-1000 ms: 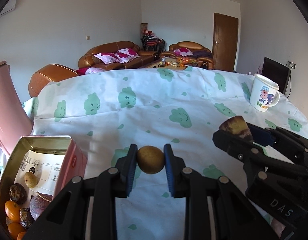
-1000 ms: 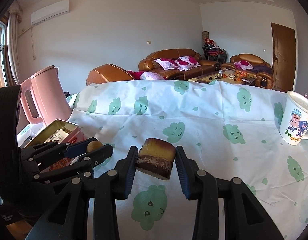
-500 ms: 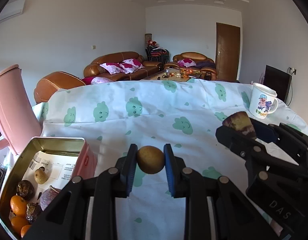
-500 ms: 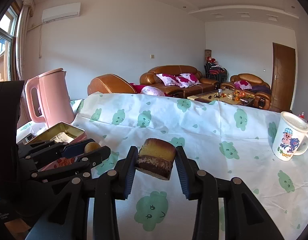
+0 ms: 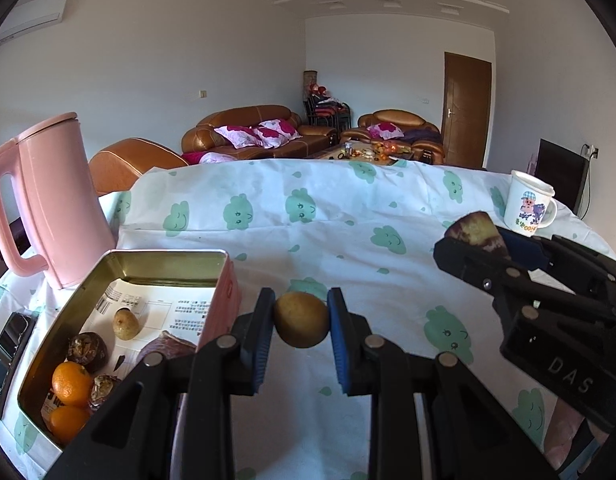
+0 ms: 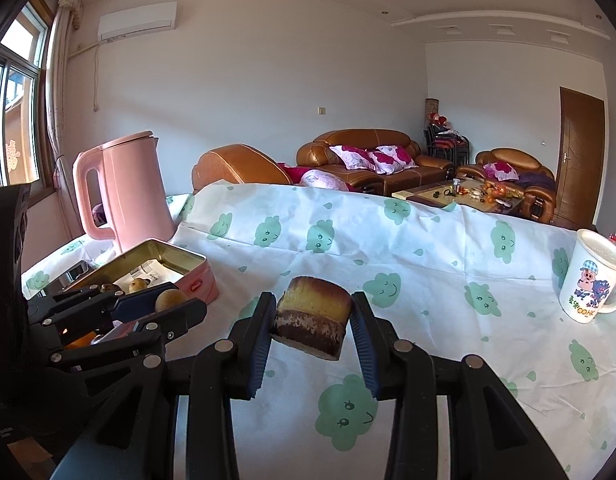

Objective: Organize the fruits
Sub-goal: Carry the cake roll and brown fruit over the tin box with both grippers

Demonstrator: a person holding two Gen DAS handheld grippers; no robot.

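My left gripper [image 5: 301, 320] is shut on a small round brown fruit [image 5: 302, 319], held above the tablecloth just right of the pink tin [image 5: 224, 296]. The tin holds two oranges [image 5: 71, 384], a small pear-like fruit [image 5: 125, 323], dark wrinkled fruits [image 5: 88, 346] and a purple piece. My right gripper [image 6: 312, 326] is shut on a cut chunk of fruit [image 6: 311, 322] with a yellow top and dark purple skin, held above the cloth. The right gripper also shows in the left wrist view [image 5: 473, 240], and the left gripper in the right wrist view [image 6: 166, 304], beside the tin [image 6: 196, 280].
A pink kettle [image 5: 56, 200] stands behind the tin at the left. A cartoon mug [image 5: 527, 208] stands at the far right of the table. A phone [image 5: 8, 360] lies at the left edge. The table wears a white cloth with green clouds [image 5: 347, 240].
Both grippers have risen and tilted up, each still holding its fruit. In the left wrist view the tin and kettle have come further into sight.
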